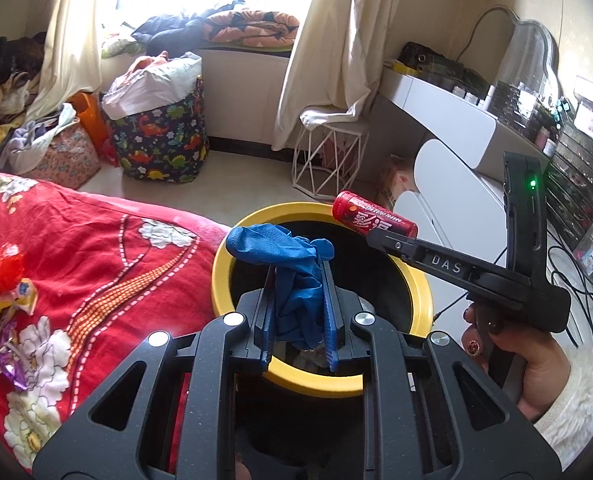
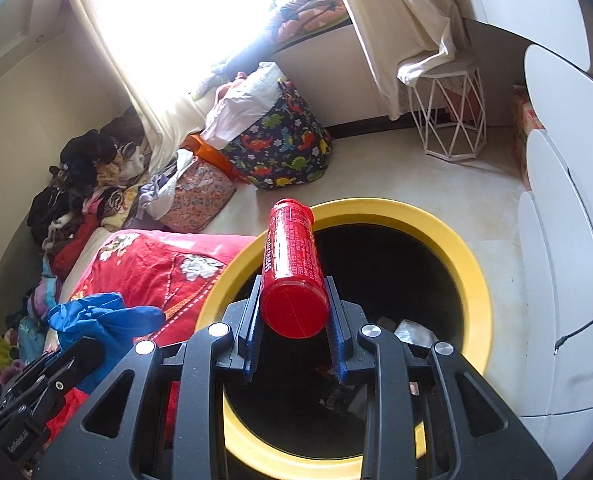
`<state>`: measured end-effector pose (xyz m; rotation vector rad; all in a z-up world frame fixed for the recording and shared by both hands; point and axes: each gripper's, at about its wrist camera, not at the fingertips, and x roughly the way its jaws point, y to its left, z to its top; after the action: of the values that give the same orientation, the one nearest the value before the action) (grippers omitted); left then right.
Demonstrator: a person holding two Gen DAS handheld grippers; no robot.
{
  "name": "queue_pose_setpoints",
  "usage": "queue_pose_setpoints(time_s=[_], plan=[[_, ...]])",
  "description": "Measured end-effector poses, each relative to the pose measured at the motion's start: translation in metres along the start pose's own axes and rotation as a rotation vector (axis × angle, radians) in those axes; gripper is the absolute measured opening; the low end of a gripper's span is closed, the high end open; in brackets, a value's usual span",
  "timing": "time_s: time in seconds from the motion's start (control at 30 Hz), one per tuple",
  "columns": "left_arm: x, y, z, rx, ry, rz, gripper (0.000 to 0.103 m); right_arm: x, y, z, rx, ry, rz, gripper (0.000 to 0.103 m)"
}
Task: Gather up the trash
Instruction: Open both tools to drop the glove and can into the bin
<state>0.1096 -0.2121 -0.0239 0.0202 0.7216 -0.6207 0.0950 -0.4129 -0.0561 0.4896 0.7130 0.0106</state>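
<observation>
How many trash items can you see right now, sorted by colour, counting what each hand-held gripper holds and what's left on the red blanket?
Blue: 1, crumpled blue glove in the left hand-held gripper
Red: 2, red tube in the right hand-held gripper; red mesh ball
Yellow: 1, yellow wrapper
Purple: 1, purple wrapper
Total: 5

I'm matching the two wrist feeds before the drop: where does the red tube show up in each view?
Left wrist view: the red tube lies right of centre, held at the tip of the right claw, above the far rim of the yellow-rimmed bin.
Right wrist view: the tube is at centre, pointing away, clamped between the claw's blue pads.
Shared landmark: the dinosaur-print bag.
</observation>
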Motion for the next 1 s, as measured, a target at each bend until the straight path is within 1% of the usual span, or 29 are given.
queue_pose_setpoints(time_s=[0.53, 0.6, 0.63, 0.67, 0.7, 0.73, 0.77, 0.83, 0.9, 0.97, 1.0], plan=[[0.038, -0.023, 0.003, 0.058, 0.05, -0.052, 0.014, 0.005, -0.042, 0.0, 0.088, 0.031, -0.06, 0.027], [0.045, -0.026, 0.004, 0.064, 0.061, -0.058, 0.015, 0.005, -0.046, 0.001, 0.095, 0.039, -0.057, 0.028], [0.051, -0.026, 0.005, 0.065, 0.071, -0.062, 0.025, 0.005, -0.048, 0.001, 0.105, 0.043, -0.052, 0.03], [0.054, -0.025, 0.006, 0.06, 0.079, -0.065, 0.038, 0.005, -0.05, 0.001, 0.11, 0.039, -0.054, 0.038], [0.058, -0.024, 0.006, 0.051, 0.086, -0.071, 0.059, 0.004, -0.052, 0.002, 0.117, 0.034, -0.058, 0.042], [0.059, -0.023, 0.007, 0.045, 0.082, -0.072, 0.064, 0.003, -0.054, 0.002, 0.124, 0.03, -0.063, 0.046], [0.06, -0.022, 0.008, 0.043, 0.078, -0.068, 0.065, 0.002, -0.055, 0.003, 0.126, 0.029, -0.068, 0.047], [0.059, -0.019, 0.01, 0.029, 0.069, -0.045, 0.081, 0.001, -0.057, 0.003, 0.123, 0.028, -0.082, 0.047], [0.054, -0.014, 0.01, 0.006, 0.062, -0.058, 0.081, 0.0, -0.057, 0.003, 0.118, 0.024, -0.096, 0.049], [0.05, -0.013, 0.01, 0.008, 0.051, -0.039, 0.082, -0.002, -0.056, 0.004, 0.117, 0.02, -0.101, 0.053], [0.047, -0.011, 0.01, 0.007, 0.047, -0.03, 0.085, -0.002, -0.054, 0.004, 0.111, 0.018, -0.102, 0.053]])
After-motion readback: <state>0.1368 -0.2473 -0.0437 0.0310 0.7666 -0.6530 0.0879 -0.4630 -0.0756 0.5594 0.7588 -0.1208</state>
